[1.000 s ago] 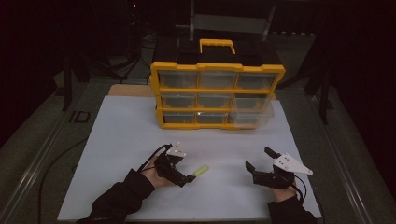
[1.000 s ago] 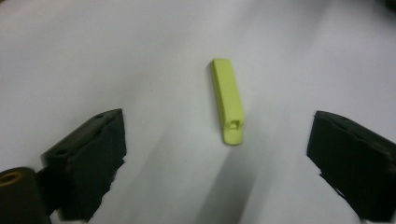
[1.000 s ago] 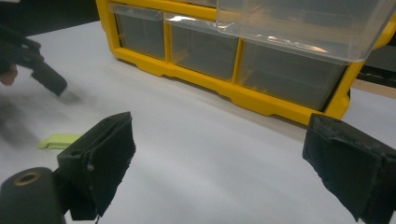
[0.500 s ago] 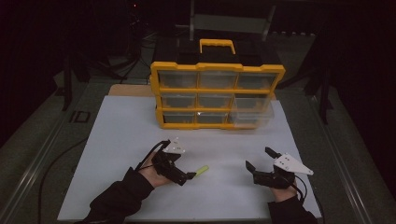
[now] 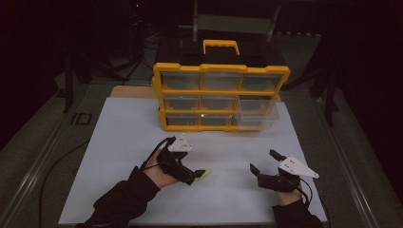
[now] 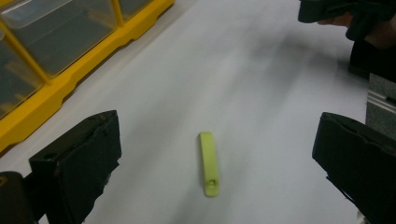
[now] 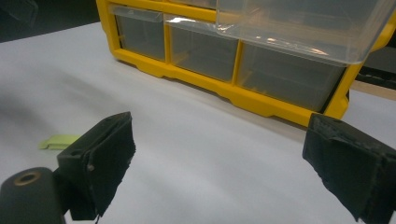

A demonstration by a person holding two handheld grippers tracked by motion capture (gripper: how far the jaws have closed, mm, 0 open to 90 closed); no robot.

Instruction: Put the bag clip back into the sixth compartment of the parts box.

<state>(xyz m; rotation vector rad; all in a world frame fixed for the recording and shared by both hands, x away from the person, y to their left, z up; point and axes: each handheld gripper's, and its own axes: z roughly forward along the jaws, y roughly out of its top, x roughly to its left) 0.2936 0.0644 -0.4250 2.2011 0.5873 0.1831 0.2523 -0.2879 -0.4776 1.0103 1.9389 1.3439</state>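
Small flat yellow-green plastic strip lies on the white table, w/ left tongs open wide around it, jaws either side, not touching. In the high view the strip sits just right of those tongs. Right tongs also open, empty, well apart to the right. Yellow plastic drawer organizer w/ clear drawers stands at far side.

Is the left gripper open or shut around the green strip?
Open. In the left gripper view, the left gripper has its jaws wide apart, with the green strip lying flat between them, untouched.
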